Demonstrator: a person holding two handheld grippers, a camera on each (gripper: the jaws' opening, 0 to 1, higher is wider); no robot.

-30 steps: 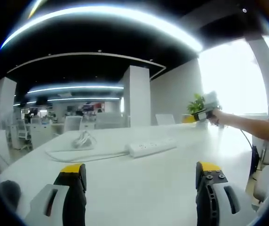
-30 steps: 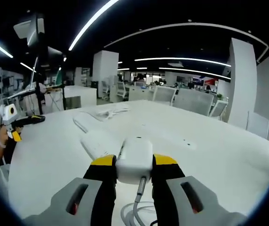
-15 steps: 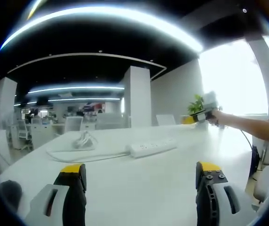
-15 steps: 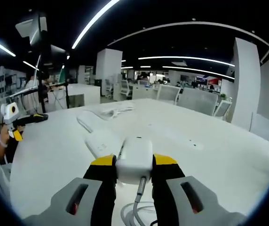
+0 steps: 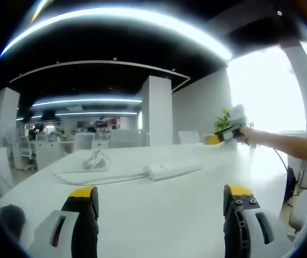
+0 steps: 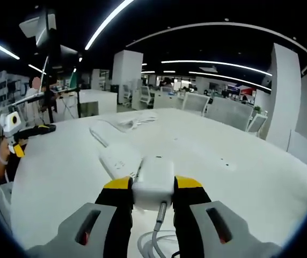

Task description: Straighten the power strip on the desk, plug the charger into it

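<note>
The white power strip [image 5: 174,168] lies across the middle of the white desk [image 5: 159,215], its cable running left to a coiled bundle [image 5: 95,159]. My left gripper [image 5: 159,200] hovers low over the desk, open, with nothing between its yellow-tipped jaws. In the right gripper view, my right gripper [image 6: 152,185] is shut on the white charger [image 6: 153,181], whose cable [image 6: 159,228] hangs down between the jaws. The power strip [image 6: 120,159] lies just beyond the charger. The right gripper [image 5: 229,129] also appears far right in the left gripper view, held by a hand above the desk.
A green plant [image 5: 224,118] stands at the desk's far right. Office chairs [image 6: 223,115] and other desks line the room behind. The left gripper [image 6: 15,134] in a person's hand is at the left of the right gripper view.
The right gripper with the charger has come a little closer to the power strip. The left gripper has held still.
</note>
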